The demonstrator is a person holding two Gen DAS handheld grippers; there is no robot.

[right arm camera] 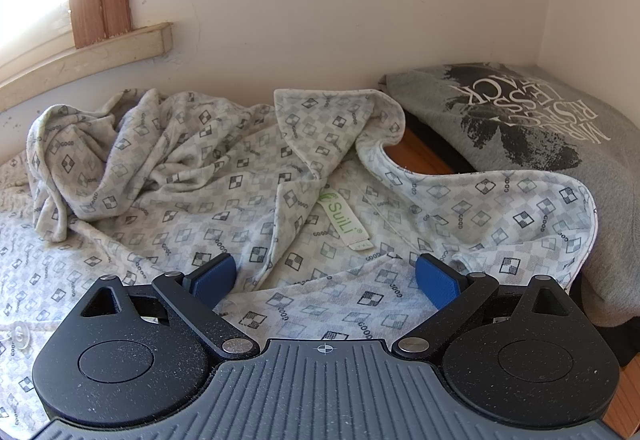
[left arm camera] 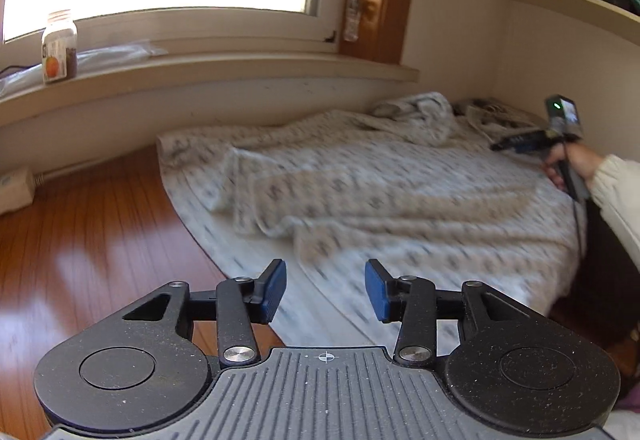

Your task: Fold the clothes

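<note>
Wooden floor [left arm camera: 80, 240] under patterned pyjama top [right arm camera: 160, 200]; both claws, left [left arm camera: 326, 290] and right [right arm camera: 326, 280], tilted downward, agape, empty.

soft cloth garment [right arm camera: 256, 176], glossy wooden floor [left arm camera: 80, 240]

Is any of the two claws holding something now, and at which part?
Nothing is held. The left claw is open in the air, and the right claw is open over the pajama top.
</note>
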